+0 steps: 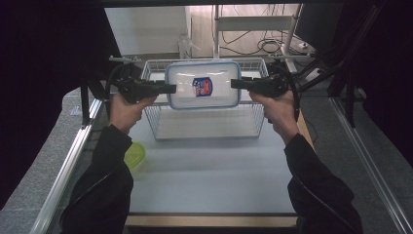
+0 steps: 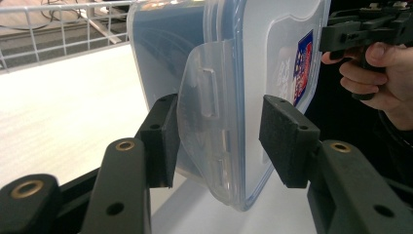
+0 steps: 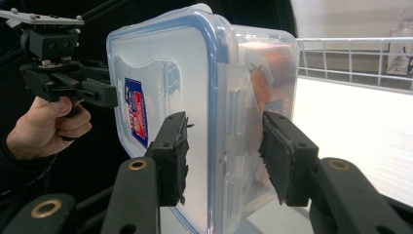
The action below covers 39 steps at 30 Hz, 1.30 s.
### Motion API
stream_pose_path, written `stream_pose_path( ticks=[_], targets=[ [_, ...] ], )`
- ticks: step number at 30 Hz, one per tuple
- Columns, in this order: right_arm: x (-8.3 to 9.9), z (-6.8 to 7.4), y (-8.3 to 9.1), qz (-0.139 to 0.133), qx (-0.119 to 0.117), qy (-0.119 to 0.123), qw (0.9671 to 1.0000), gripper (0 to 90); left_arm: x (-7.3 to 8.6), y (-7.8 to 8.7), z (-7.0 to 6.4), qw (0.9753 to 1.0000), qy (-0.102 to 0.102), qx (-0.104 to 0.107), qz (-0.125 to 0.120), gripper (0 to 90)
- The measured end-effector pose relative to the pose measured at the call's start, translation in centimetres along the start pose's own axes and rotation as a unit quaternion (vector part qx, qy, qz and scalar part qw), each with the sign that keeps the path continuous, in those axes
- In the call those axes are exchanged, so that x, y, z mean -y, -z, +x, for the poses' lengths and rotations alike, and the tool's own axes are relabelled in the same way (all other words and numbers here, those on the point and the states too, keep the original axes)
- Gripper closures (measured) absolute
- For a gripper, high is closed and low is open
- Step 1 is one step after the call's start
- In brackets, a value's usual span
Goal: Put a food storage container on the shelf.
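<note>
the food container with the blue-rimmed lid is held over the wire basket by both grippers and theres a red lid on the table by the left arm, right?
Nearly: the lid by the left arm is yellow-green, not red, as the high view shows. The rest stands.

Lab, black curtains [image 1: 44, 73], cables [image 1: 263, 46], aluminium rails [image 1: 63, 170]

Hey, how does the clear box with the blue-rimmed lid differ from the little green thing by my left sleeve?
The clear box is rectangular; the green container is round. The clear box is see-through with a blue seal and a sticker; the green container is solid yellow-green. The clear box stands on edge over the wire basket, between the left tongs and right tongs; the green container lies flat on the table. Both look like plastic.
</note>
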State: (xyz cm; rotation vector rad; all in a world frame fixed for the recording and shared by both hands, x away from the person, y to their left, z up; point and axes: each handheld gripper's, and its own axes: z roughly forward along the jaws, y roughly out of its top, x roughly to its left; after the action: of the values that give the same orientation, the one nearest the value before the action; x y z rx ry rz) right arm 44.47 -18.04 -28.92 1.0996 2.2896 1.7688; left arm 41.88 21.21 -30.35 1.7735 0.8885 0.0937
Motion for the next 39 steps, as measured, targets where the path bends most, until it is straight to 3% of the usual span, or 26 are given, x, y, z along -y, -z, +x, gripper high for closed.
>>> stream_pose_path(
  ticks=[8,18,21,27,32,35,38,39],
  targets=[
    [-0.7,-1.5,-0.8,-0.005,0.01,-0.013,0.9999,53.2,-0.9,-1.3,1.3,1.0,0.006,-0.004,0.0,50.1],
    [-0.7,-3.2,-1.3,-0.004,0.017,-0.034,0.9993,52.6,-0.9,-2.8,2.1,0.9998,0.02,-0.003,0.002,49.8],
    [-0.5,-3.5,-1.4,-0.003,0.014,-0.041,0.999,52.4,-0.8,-2.9,2.1,0.9999,0.015,-0.004,-0.005,49.8],
    [-0.4,-3.5,-1.4,-0.005,0.021,-0.031,0.9993,51.6,-0.5,-3.3,1.6,0.9994,-0.022,-0.026,-0.01,45.7],
    [-0.5,-3.5,-1.5,-0.003,0.029,-0.029,0.9992,50.7,-0.5,-3.4,1.7,0.9993,-0.022,-0.028,-0.014,44.7],
    [-0.4,-3.4,-1.6,0.0,0.035,-0.027,0.999,49.5,-0.4,-3.7,1.6,0.9978,-0.034,-0.056,-0.003,40.3],
    [-0.4,-3.4,-1.8,0.001,0.043,-0.026,0.9987,47.0,-0.1,-4.3,1.7,0.9968,-0.044,-0.064,0.016,43.7],
    [-0.3,-3.4,-1.9,0.004,0.046,-0.028,0.9985,44.9,0.0,-4.3,1.7,0.9971,-0.038,-0.066,0.003,41.1]
  ],
)
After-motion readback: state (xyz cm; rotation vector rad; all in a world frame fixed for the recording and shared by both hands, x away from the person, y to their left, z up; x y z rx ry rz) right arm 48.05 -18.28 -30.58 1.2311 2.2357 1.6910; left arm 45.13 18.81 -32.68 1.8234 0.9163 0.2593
